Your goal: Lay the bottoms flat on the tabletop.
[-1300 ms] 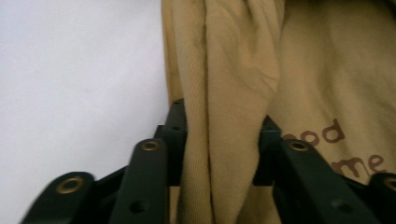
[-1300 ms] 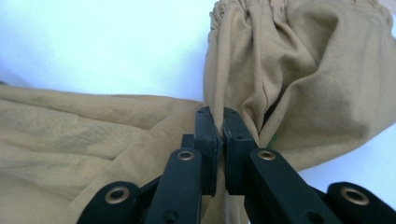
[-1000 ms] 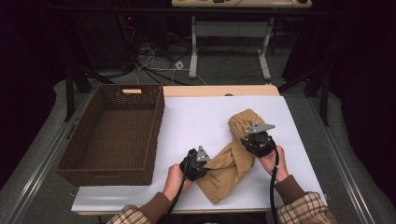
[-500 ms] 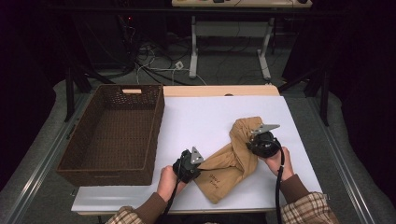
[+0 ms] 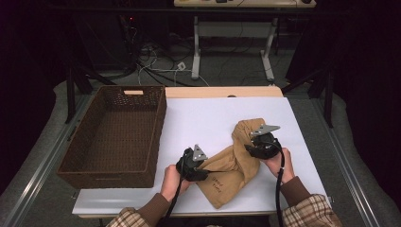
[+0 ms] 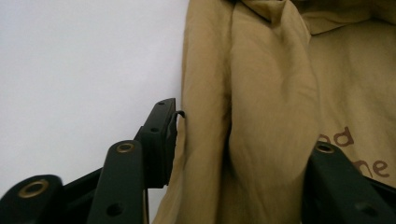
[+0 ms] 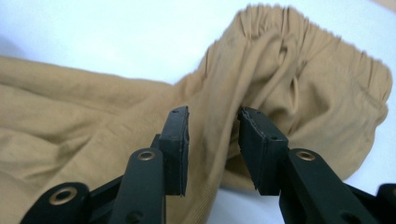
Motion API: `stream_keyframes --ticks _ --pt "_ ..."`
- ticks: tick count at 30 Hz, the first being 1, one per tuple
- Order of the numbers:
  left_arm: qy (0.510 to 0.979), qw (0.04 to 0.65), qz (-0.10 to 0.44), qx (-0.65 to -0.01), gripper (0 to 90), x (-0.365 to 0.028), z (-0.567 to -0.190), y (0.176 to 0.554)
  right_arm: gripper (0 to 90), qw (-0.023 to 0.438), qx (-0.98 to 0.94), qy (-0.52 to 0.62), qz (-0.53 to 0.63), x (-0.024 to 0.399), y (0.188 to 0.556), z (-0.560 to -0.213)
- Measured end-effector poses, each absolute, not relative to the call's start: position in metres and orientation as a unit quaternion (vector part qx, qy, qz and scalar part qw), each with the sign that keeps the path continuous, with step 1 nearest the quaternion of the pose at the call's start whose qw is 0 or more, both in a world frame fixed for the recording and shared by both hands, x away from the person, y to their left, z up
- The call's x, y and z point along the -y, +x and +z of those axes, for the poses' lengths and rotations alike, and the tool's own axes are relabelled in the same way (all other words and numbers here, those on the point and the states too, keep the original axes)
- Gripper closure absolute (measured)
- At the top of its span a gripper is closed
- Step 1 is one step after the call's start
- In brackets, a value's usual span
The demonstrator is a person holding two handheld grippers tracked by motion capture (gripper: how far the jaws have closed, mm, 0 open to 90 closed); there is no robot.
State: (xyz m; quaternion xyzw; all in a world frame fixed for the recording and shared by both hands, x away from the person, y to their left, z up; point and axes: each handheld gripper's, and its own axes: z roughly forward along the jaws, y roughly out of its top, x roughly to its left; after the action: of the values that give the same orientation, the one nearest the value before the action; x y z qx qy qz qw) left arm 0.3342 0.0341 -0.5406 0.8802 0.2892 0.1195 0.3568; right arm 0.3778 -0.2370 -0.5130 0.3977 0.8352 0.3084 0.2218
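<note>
On the white tabletop, toward five o'clock from its middle, a tan cloth garment is lying bunched and folded, running from an elastic-gathered end at about two o'clock down to a flat corner with dark printed lettering at about six o'clock. At nine o'clock from the garment, a dark brown wicker basket is sitting along the table's left side, well apart from the cloth.

A person's left hand is holding the left gripper against the garment's left edge. In the left gripper view the garment is bulging up between the two black jaws; the left gripper has just been opening, and its jaws are standing apart, one pad lying just beside the cloth's folded edge, the other jaw lower at the right over the lettering. Neither is pinching the fabric.

At three o'clock from the garment's upper end, the right hand is holding the right gripper at the gathered waistband. In the right gripper view the right gripper has also just been opening: its pads are parted, with a ridge of the garment rising in the gap between them, no longer squeezed. Plaid sleeves are coming in from six o'clock.
</note>
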Motion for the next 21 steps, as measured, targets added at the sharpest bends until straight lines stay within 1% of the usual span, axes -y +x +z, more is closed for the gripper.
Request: stream_keyframes --ticks 2,3,7,8,11,13,17,21 --pt "0.883 0.354 0.117 -0.285 53.3 -0.032 -0.541 0.335 66.4 0.233 -0.832 0.394 0.313 0.235 0.377 -0.511" --pt "0.886 0.352 0.115 -0.28 55.4 -0.031 -0.542 0.334 69.5 0.235 -0.832 0.393 0.313 0.235 0.377 -0.511" --pt "0.894 0.341 0.108 -0.27 68.5 -0.029 -0.545 0.333 82.3 0.233 -0.831 0.399 0.31 0.237 0.379 -0.515" --pt "0.895 0.338 0.109 -0.268 73.8 -0.029 -0.546 0.333 84.7 0.231 -0.832 0.398 0.309 0.238 0.38 -0.515" --pt "0.896 0.335 0.114 -0.267 85.3 -0.029 -0.548 0.333 87.6 0.235 -0.833 0.395 0.308 0.239 0.379 -0.515" --pt "0.895 0.336 0.119 -0.27 87.2 -0.03 -0.547 0.333 87.9 0.238 -0.831 0.396 0.31 0.239 0.378 -0.514" --pt "0.892 0.335 0.133 -0.273 87.6 -0.032 -0.544 0.33 88.0 0.239 -0.829 0.397 0.313 0.243 0.377 -0.512" --pt "0.891 0.334 0.135 -0.277 87.7 -0.037 -0.542 0.329 87.9 0.236 -0.828 0.4 0.315 0.249 0.375 -0.51"
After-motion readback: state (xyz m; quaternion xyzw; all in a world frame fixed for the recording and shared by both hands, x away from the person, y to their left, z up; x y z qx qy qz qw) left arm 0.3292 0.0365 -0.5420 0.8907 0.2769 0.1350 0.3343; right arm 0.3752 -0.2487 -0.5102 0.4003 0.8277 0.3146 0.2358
